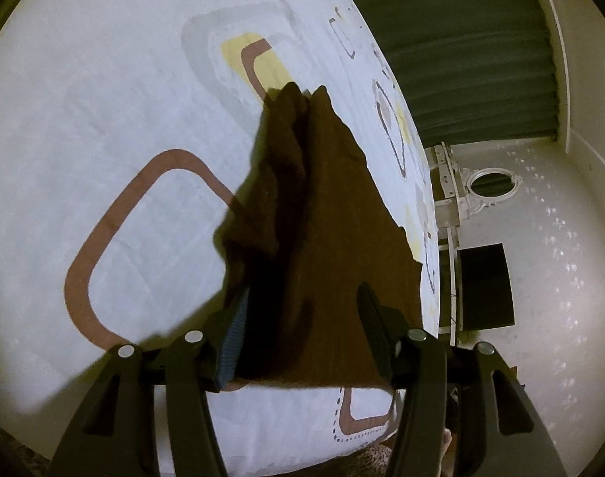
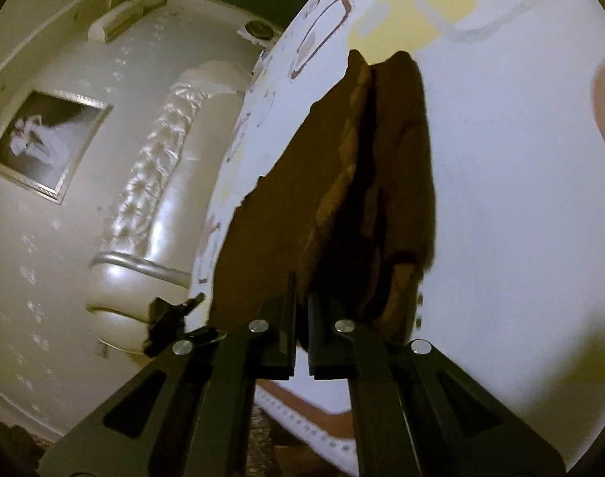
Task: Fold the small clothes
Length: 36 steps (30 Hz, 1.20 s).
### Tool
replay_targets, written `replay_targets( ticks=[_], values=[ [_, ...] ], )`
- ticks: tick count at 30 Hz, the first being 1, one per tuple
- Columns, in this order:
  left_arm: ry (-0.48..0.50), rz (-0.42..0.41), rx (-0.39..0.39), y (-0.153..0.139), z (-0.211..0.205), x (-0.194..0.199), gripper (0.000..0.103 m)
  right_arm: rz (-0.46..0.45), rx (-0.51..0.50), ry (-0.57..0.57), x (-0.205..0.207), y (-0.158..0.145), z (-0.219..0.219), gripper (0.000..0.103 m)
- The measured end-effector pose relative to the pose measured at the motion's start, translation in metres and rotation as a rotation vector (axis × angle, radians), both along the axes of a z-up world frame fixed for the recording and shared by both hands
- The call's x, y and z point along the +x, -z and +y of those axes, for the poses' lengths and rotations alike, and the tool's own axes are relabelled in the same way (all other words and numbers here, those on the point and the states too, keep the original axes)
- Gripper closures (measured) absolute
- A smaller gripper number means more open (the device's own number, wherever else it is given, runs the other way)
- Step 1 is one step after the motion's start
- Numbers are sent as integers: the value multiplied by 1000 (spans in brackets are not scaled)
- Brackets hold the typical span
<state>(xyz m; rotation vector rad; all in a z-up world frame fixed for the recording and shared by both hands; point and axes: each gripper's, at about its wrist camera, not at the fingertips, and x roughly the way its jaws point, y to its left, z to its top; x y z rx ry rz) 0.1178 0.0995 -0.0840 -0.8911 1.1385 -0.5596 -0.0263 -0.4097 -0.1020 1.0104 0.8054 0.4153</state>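
Observation:
A small dark brown garment (image 1: 322, 214) hangs over the white patterned bed sheet (image 1: 84, 99). In the left wrist view my left gripper (image 1: 302, 318) stands wide open; the cloth drapes between its fingers (image 1: 372, 318), and a blue ribbed edge (image 1: 235, 338) lies against the left finger. In the right wrist view my right gripper (image 2: 301, 318) is shut on the near edge of the same garment (image 2: 342, 183), which stretches away in bunched folds above the bed (image 2: 501, 159).
The bed's edge runs along the right in the left wrist view, with green curtains (image 1: 461, 47), an oval mirror (image 1: 491, 185) and a dark screen (image 1: 487, 286) beyond. In the right wrist view a padded cream headboard (image 2: 143, 214) and a framed picture (image 2: 44, 143) lie left.

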Motion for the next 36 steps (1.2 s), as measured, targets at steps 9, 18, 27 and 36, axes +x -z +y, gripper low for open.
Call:
replay_targets(
  ticks=[9, 18, 27, 36],
  values=[
    [33, -12, 32, 3, -1, -6, 48, 82, 16, 50, -11, 30, -13, 96],
    [24, -5, 35, 6, -6, -14, 43, 94, -49, 21, -7, 26, -3, 100],
    [-16, 16, -8, 6, 1, -22, 43, 121, -60, 25, -14, 20, -9, 96],
    [0, -42, 13, -1, 6, -22, 42, -11, -173, -11, 11, -59, 17, 75]
  ],
)
